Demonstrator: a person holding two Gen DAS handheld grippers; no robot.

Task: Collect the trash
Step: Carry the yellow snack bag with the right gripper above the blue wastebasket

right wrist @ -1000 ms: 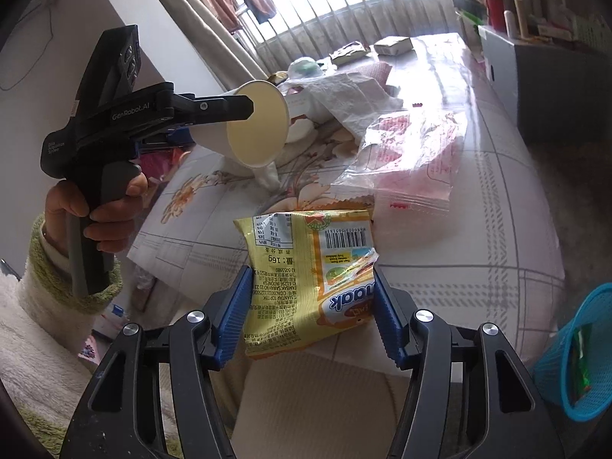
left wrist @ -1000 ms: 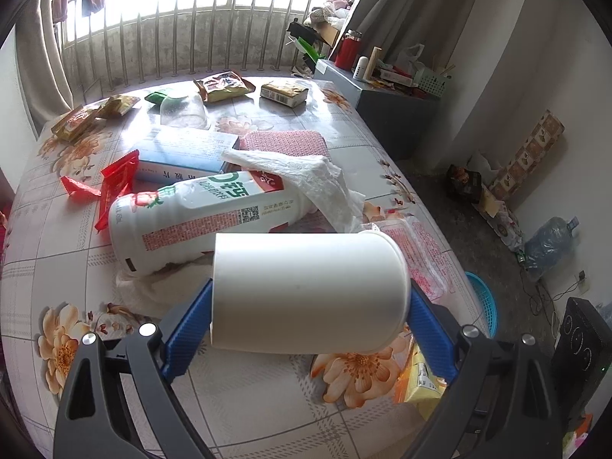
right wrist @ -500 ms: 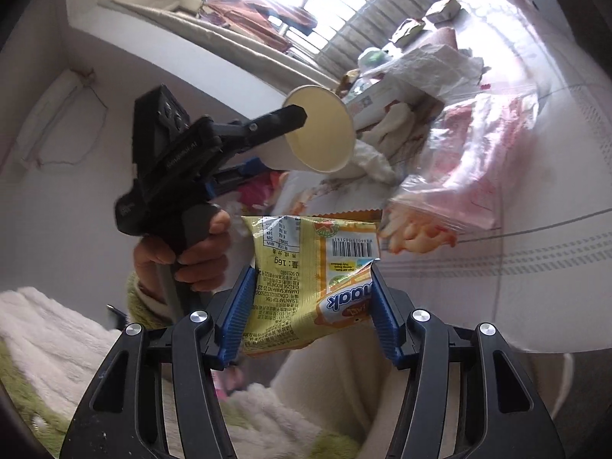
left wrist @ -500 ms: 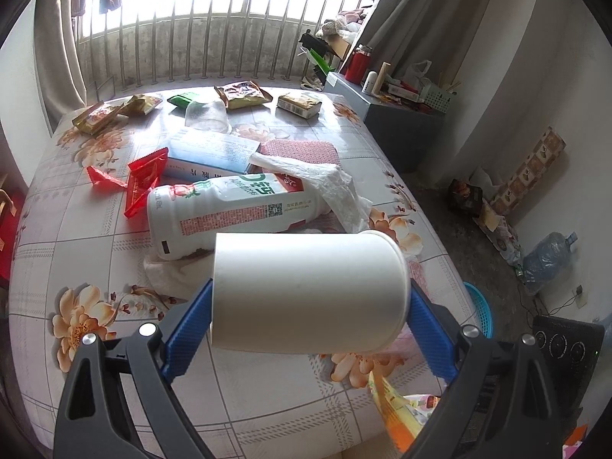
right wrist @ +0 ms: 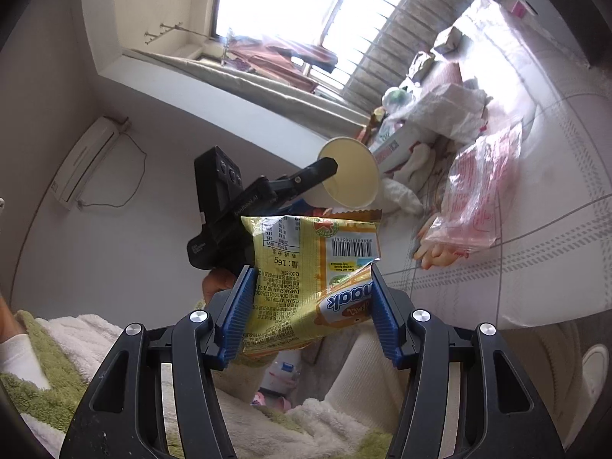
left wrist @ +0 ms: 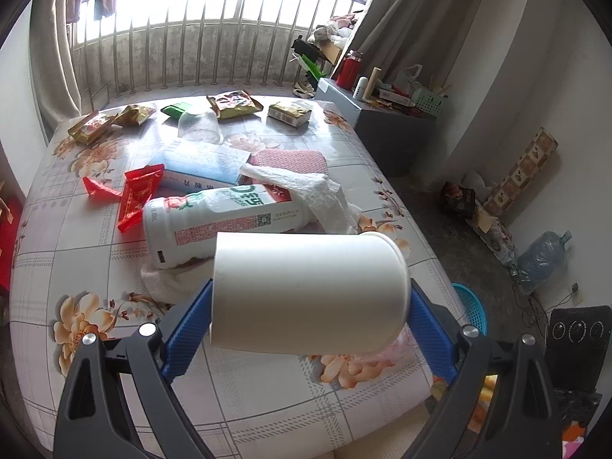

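Note:
My left gripper [left wrist: 310,306] is shut on a white paper cup [left wrist: 306,290], held sideways above the near edge of the flowered table [left wrist: 76,267]; the cup's open mouth also shows in the right wrist view [right wrist: 350,176]. My right gripper [right wrist: 311,298] is shut on a yellow snack packet [right wrist: 306,267], lifted off the table and tilted up toward the wall. On the table lie a white milk bottle [left wrist: 222,222], red wrappers [left wrist: 134,195], a white plastic bag [left wrist: 310,191], a clear pink-printed bag [right wrist: 478,191] and several snack packets [left wrist: 233,103] at the far end.
A blue basket [left wrist: 468,306] stands on the floor right of the table. A book [left wrist: 199,164], a pink cloth [left wrist: 290,160] and a clear cup [left wrist: 199,126] sit mid-table. A grey cabinet [left wrist: 390,126] stands at the far right.
My right gripper has lifted the yellow packet off the table and swung up and left. My left gripper has risen and pulled back with the cup.

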